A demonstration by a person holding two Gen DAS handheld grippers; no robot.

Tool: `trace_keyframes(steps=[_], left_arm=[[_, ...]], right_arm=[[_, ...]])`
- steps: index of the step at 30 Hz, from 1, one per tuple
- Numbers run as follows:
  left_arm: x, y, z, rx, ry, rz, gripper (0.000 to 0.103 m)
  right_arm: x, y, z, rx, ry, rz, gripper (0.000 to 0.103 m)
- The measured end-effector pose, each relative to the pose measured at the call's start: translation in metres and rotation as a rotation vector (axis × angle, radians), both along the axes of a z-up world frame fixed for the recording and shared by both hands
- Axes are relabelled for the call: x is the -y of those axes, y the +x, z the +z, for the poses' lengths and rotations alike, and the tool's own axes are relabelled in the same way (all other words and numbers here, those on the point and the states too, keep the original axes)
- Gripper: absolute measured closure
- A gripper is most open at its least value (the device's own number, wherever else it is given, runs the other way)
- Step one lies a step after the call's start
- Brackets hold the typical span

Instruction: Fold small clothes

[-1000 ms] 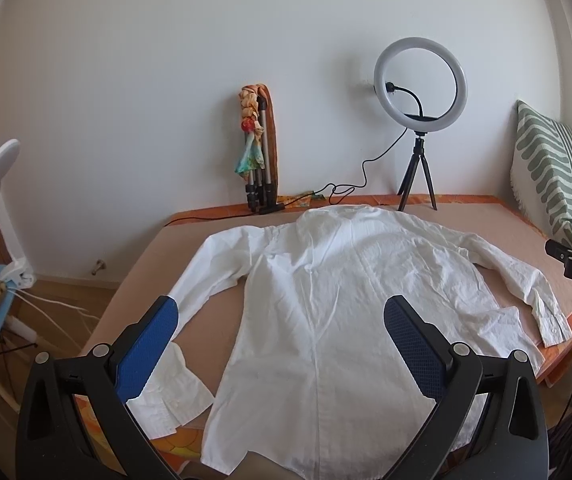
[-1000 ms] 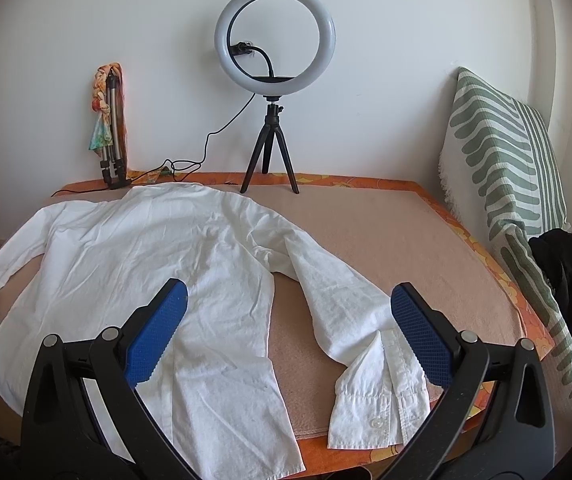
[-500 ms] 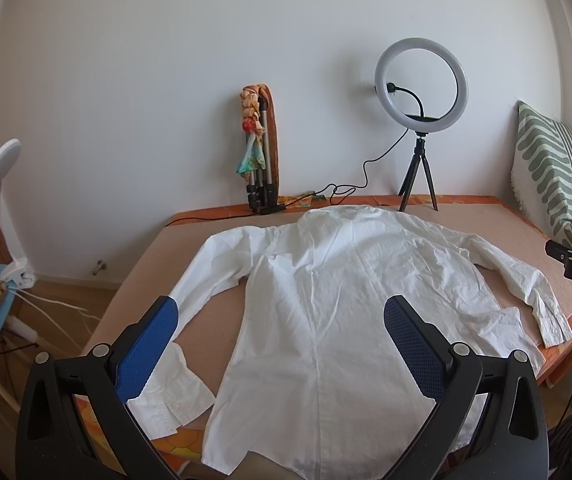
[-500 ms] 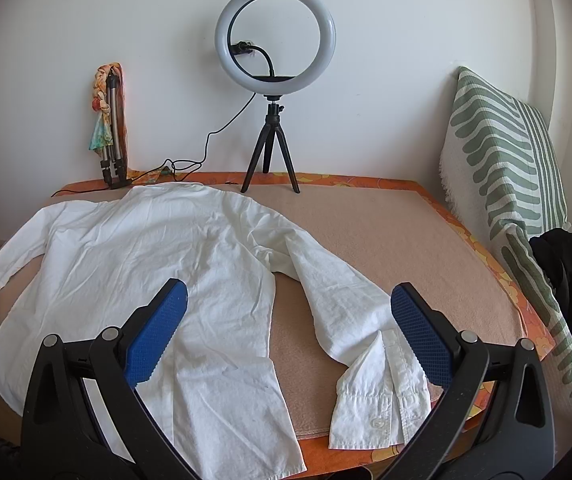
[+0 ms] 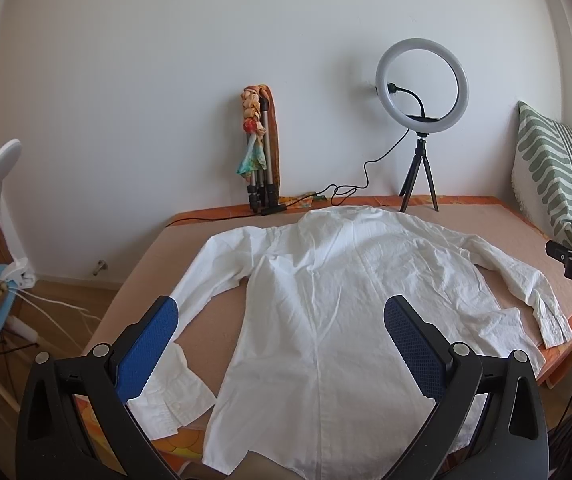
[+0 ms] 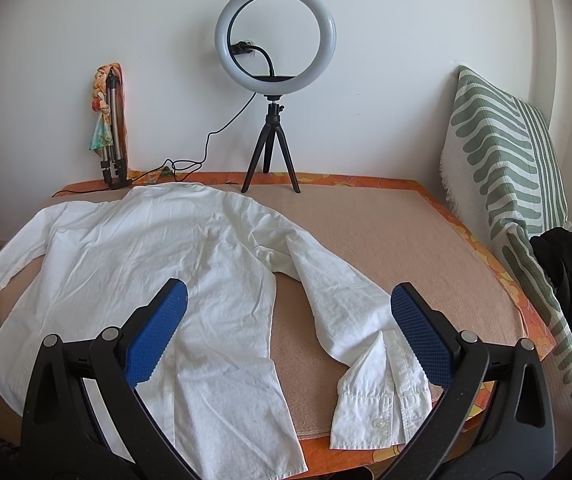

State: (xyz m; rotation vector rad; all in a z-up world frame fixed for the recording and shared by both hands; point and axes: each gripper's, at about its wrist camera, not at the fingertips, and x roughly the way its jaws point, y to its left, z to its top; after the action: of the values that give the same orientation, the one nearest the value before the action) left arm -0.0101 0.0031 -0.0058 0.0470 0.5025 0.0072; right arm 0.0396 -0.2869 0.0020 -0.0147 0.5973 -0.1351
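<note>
1. Shirt (image 5: 325, 300): a white long-sleeved shirt lies spread flat, back up, across the middle of both frames, collar toward the wall, hem at the bottom edge. It rests on a tan-covered bed (image 6: 405, 232) with an orange border.
2. Sleeves: in the right wrist view, the right sleeve (image 6: 337, 292) angles down to a buttoned cuff (image 6: 377, 408) at lower right; in the left wrist view, the left sleeve (image 5: 206, 280) runs to lower left, its cuff (image 5: 170, 396) near the bed's edge.
3. Left tool (image 5: 282, 328): blue pads spread wide, holding nothing, hanging over the lower body of the shirt.
4. Right tool (image 6: 289, 316): likewise spread and empty, framing the gap between shirt body and right sleeve.
5. Step in hand, as I judge it: folding has not begun. A good start is to pinch one cuff and the shoulder seam, carry the sleeve flat across the back, and keep the cloth taut so the wrinkles do not get folded in.
6. Background: a ring light (image 6: 274, 32) on a tripod and a striped cushion (image 6: 501, 152) stand clear of the work.
</note>
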Motion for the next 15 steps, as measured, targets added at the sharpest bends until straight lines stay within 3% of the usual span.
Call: trace_keyframes(steps=[15], left_arm=[[-0.0003, -0.0002, -0.0002, -0.001, 0.002, 0.0, 0.0]], right_arm=[[0.0, 0.0005, 0.0002, 0.001, 0.001, 0.0, 0.0]])
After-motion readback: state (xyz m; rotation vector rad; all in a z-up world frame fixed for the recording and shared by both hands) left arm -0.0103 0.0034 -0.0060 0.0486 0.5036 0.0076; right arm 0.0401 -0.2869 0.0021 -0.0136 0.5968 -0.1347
